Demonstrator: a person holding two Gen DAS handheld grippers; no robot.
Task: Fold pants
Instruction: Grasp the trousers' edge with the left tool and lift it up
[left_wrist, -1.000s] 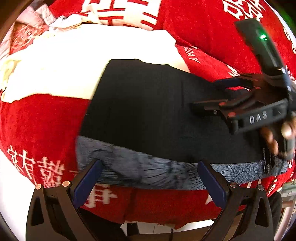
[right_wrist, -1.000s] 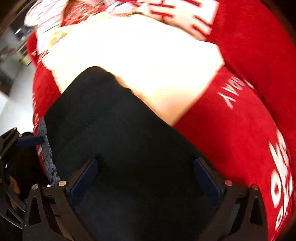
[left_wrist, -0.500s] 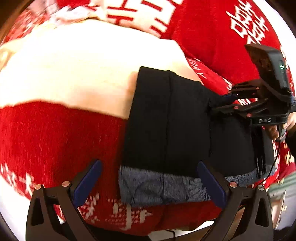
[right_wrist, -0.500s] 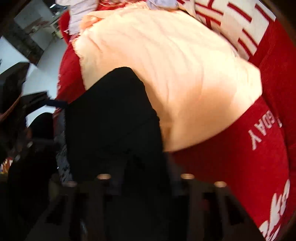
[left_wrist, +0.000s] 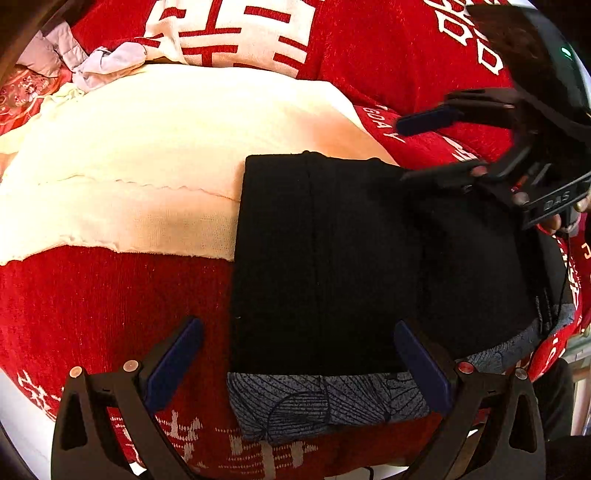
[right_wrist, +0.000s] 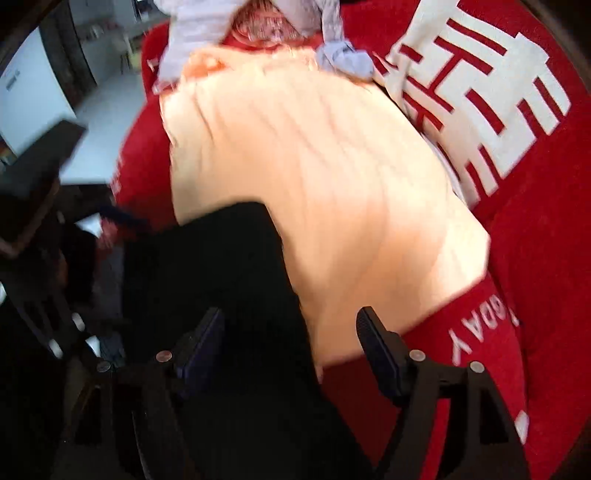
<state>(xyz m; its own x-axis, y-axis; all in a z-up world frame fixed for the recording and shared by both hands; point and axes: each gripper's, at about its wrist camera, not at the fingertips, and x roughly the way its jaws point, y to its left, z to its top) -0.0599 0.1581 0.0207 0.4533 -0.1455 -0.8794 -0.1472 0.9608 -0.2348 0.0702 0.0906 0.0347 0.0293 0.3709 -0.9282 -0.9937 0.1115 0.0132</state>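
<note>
Just one folded pants (left_wrist: 325, 258), two grippers.

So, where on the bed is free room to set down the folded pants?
Free: the cream cloth, left of the folded black pants; also the red blanket below it, reaching the open left tool. Crowded: the right side, where the open right tool hovers; far left corner holds crumpled grey fabric.

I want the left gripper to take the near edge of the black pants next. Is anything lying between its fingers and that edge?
Nothing visible does. The left gripper is open right over the near edge of the black pants and their patterned waistband. The right gripper is over the pants' far right corner, clear of that edge.
</note>
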